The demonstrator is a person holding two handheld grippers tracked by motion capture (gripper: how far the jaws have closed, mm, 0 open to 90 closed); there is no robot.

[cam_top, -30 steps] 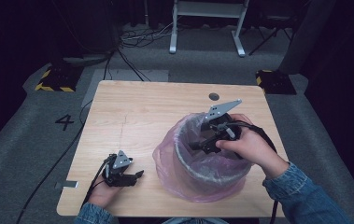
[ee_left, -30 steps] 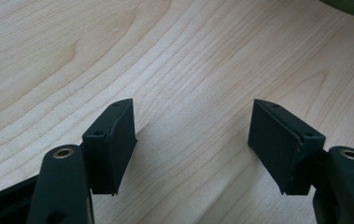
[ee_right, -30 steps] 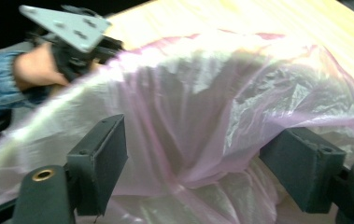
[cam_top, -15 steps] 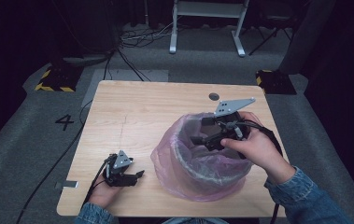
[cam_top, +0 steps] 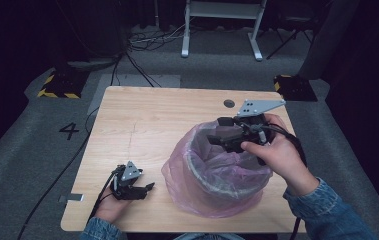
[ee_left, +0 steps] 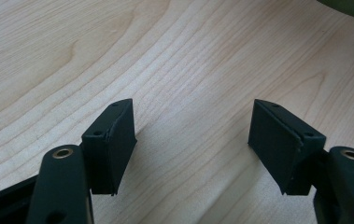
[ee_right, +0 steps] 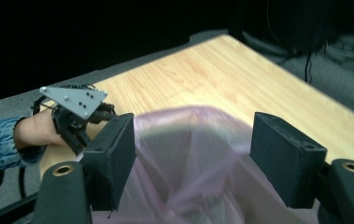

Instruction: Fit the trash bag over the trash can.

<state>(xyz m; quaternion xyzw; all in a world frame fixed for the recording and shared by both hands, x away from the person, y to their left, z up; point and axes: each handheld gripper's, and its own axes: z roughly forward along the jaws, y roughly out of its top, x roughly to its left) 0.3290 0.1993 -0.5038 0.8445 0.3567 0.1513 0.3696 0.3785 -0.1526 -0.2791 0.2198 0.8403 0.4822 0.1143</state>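
We hold the right gripper over the far rim of the bin near the bench's front right, jaws released and empty, likely to reach the pink liner bag draped over that rim and settle it. Our left gripper rests on the bench beside the bin, jaws spread over bare wood, out of the way.

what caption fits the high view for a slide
Right gripper open over the pink bag lining a bin; left gripper rests on the table.
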